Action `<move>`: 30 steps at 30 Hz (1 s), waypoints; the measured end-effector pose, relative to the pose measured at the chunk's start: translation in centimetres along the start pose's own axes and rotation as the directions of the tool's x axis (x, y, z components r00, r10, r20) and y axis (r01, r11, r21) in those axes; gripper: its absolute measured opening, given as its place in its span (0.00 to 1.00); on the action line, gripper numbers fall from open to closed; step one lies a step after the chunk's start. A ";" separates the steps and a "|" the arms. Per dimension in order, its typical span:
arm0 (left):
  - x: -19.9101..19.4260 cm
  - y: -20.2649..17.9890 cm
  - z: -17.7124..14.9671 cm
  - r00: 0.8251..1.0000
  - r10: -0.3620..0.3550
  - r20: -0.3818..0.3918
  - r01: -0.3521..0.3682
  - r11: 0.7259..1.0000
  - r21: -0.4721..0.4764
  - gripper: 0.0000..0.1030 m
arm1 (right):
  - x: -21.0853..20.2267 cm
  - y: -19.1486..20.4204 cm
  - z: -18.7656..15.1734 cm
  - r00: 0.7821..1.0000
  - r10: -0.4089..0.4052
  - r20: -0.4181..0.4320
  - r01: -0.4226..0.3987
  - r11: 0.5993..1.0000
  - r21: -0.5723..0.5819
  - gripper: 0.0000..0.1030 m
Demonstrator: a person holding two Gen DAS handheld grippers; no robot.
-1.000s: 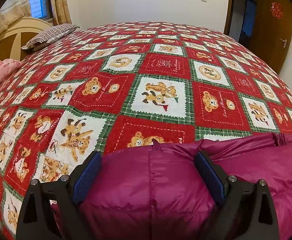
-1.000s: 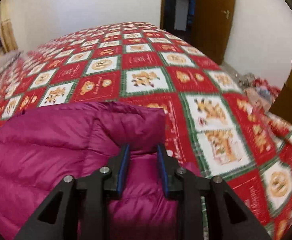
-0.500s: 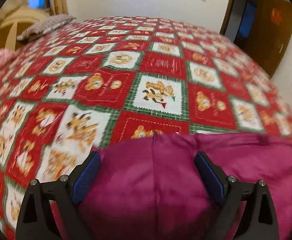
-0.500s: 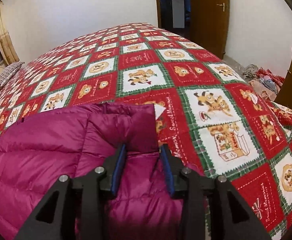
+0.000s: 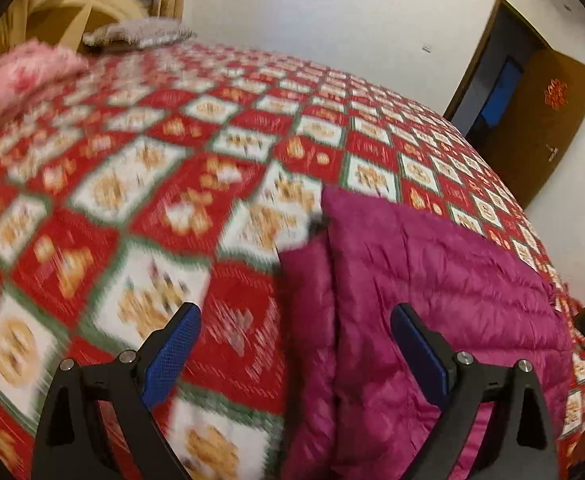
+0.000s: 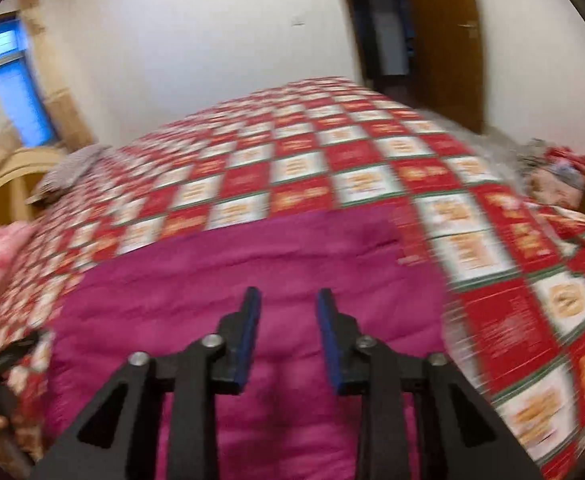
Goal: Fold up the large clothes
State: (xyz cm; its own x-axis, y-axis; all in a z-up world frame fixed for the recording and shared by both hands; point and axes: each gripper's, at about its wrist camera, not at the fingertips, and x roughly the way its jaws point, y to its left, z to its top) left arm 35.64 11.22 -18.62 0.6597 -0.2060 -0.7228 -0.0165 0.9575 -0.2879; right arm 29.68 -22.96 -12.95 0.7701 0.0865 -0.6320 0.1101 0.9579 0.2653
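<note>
Both hand-held grippers have lifted clear of the magenta down jacket (image 5: 432,280): left hand-held gripper (image 5: 294,344) spread wide, right hand-held gripper (image 6: 288,336) narrowed, pinching nothing. Fold released; jacket lies at 3 o'clock on the bed (image 5: 172,184).

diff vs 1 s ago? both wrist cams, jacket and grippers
The right gripper has let go of the magenta jacket: its jaws, just closing, now stand apart above it with nothing between them. The left gripper, open throughout, has swung left, off the jacket, over the bedspread. The jacket stays folded on the bed.
</note>
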 end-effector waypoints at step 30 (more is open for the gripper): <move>-4.1 -6.9 -1.2 0.878 -0.473 0.075 0.476 0.879 -0.025 0.08 | 6.9 6.4 -6.3 0.968 0.173 -0.183 -0.168 0.985 0.042 0.15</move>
State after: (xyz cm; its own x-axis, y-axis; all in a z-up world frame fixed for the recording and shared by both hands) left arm 32.12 5.19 -14.45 0.6429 -0.6189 -0.4511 0.2811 0.7386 -0.6127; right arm 31.72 -14.56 -20.19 0.6497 0.2994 -0.6988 0.0054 0.9173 0.3981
